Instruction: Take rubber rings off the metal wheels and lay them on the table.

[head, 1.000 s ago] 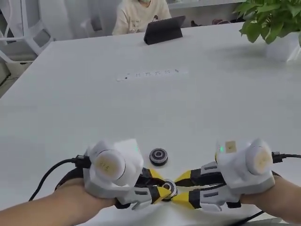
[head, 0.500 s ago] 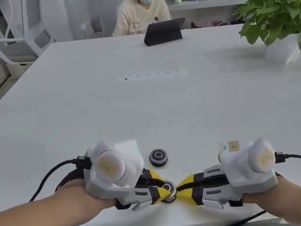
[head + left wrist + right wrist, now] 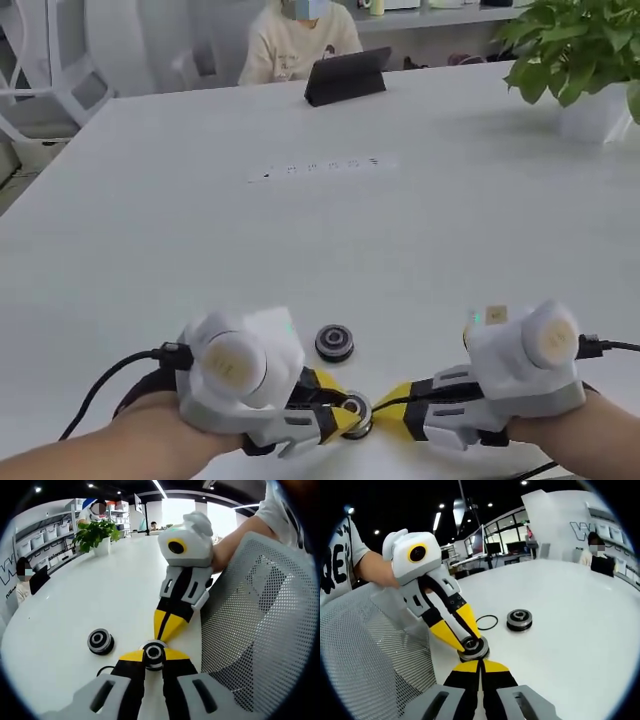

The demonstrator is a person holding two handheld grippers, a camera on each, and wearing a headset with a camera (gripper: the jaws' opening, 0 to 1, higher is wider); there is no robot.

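Note:
A small metal wheel (image 3: 357,410) with a black rubber ring round its rim hangs just above the table's near edge. My left gripper (image 3: 347,416) is shut on it from the left. In the left gripper view the wheel (image 3: 153,653) sits between the yellow fingertips. My right gripper (image 3: 480,662) comes in from the right, jaws together, tips pinching the rim of the wheel (image 3: 474,648). A second wheel (image 3: 334,342) with its ring lies flat a little farther away. One loose rubber ring (image 3: 486,622) lies on the table beside it.
The white table (image 3: 400,250) runs far ahead. A person with a dark tablet (image 3: 346,73) sits at its far end, and a potted plant (image 3: 575,50) stands far right. A grey mesh chair (image 3: 250,625) is close behind the grippers.
The right gripper's jaws, spread a second ago, have come together at the wheel's rim. The head camera tipped slightly, shifting the whole picture down.

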